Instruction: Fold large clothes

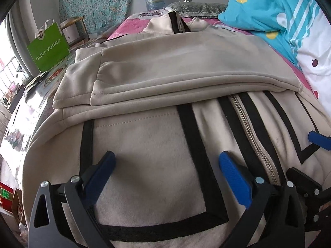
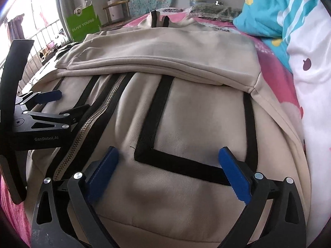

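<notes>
A beige zip-up jacket (image 1: 144, 148) (image 2: 186, 124) with black stripes lies front up on the bed. Its metal zipper (image 1: 248, 128) (image 2: 99, 111) runs down the middle. Both sleeves (image 1: 165, 70) (image 2: 155, 49) are folded across the chest in a flat stack. My left gripper (image 1: 167, 157) (image 2: 72, 101) hovers open over the jacket's lower panel left of the zipper, with only flat cloth beneath its blue pads. Over the panel on the other side of the zipper, my right gripper (image 2: 168, 152) (image 1: 308, 157) stands open and holds nothing.
The bed has a pink sheet (image 1: 132, 24). A bunched blue and white cartoon quilt (image 1: 279, 14) (image 2: 289, 20) lies along the right. A green paper bag (image 1: 48, 47) (image 2: 84, 26) stands at the left on a glossy table, beside a wooden stool (image 1: 74, 29). A water jug (image 1: 154, 0) stands by the far wall.
</notes>
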{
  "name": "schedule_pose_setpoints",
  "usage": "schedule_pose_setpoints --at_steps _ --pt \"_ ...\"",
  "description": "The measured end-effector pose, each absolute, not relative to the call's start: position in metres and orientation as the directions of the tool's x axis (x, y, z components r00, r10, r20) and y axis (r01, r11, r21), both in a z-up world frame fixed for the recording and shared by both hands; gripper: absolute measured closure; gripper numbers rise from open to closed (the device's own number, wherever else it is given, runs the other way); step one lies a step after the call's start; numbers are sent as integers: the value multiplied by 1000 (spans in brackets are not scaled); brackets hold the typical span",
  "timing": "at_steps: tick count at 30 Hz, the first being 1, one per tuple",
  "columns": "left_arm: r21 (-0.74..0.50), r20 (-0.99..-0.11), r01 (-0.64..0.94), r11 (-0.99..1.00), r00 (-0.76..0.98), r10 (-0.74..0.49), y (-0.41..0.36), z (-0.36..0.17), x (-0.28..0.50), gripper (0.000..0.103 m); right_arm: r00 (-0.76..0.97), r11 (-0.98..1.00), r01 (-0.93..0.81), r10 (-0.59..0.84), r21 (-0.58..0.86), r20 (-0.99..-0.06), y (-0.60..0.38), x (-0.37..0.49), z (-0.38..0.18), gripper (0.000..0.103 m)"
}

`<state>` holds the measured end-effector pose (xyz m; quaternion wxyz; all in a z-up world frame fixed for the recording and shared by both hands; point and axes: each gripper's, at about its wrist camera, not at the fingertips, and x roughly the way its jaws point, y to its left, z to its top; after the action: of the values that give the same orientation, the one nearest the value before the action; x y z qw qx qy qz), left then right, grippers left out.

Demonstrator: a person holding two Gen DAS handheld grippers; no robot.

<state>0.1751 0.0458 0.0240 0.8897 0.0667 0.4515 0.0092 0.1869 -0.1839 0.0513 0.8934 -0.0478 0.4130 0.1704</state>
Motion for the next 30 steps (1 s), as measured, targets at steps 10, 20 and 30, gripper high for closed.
schedule_pose_setpoints --at_steps 10,20,30 --pt "128 -802 44 991 592 77 44 24 175 5 600 937 -345 269 60 -753 -190 184 51 9" --pt "130 -802 45 990 593 78 44 25 175 5 610 938 -342 267 56 -746 -190 184 51 8" --pt "132 -798 43 990 598 81 44 25 176 5 632 943 -333 245 27 -735 -189 181 51 7"
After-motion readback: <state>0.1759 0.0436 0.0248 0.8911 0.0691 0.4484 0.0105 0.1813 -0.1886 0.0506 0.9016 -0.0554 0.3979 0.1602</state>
